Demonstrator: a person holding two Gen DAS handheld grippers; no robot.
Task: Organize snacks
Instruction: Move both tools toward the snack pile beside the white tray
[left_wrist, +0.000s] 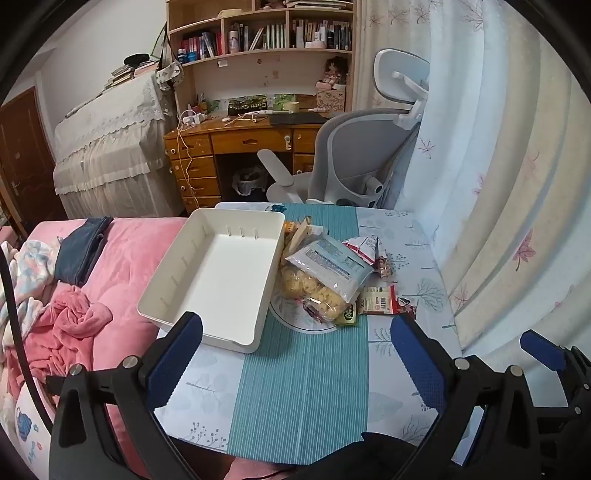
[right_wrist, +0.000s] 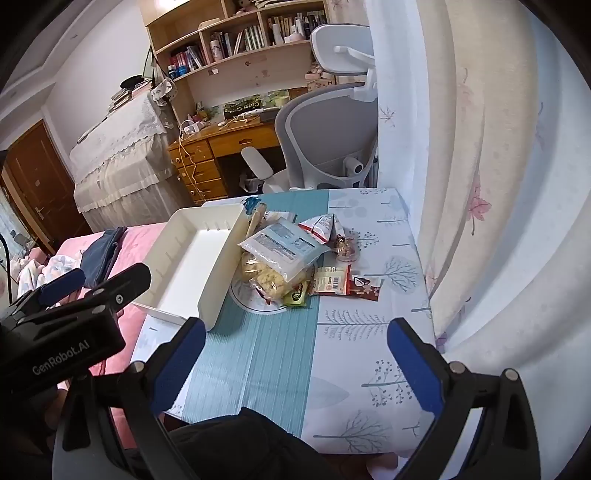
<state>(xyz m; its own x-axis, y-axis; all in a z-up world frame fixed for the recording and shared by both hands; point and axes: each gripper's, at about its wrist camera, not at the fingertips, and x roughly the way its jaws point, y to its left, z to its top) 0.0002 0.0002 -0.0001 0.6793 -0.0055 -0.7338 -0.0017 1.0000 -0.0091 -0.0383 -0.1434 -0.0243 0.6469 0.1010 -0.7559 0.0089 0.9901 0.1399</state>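
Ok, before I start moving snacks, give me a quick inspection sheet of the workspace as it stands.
Surface: small table with a leaf-print cloth and a teal striped runner; near half bare.
Job's things: white bin empty, at the table's left edge beside the bed; snack pile right of it, none in the bin yet.
Clutter: loose packets lie at the pile's right edge.
Grippers: left tongs and right tongs open, holding nothing, short of the pile.
Cables: cord hanging off the desk; nothing seen on the table.
Surroundings: pink bed on the left, curtain on the right, office chair behind.
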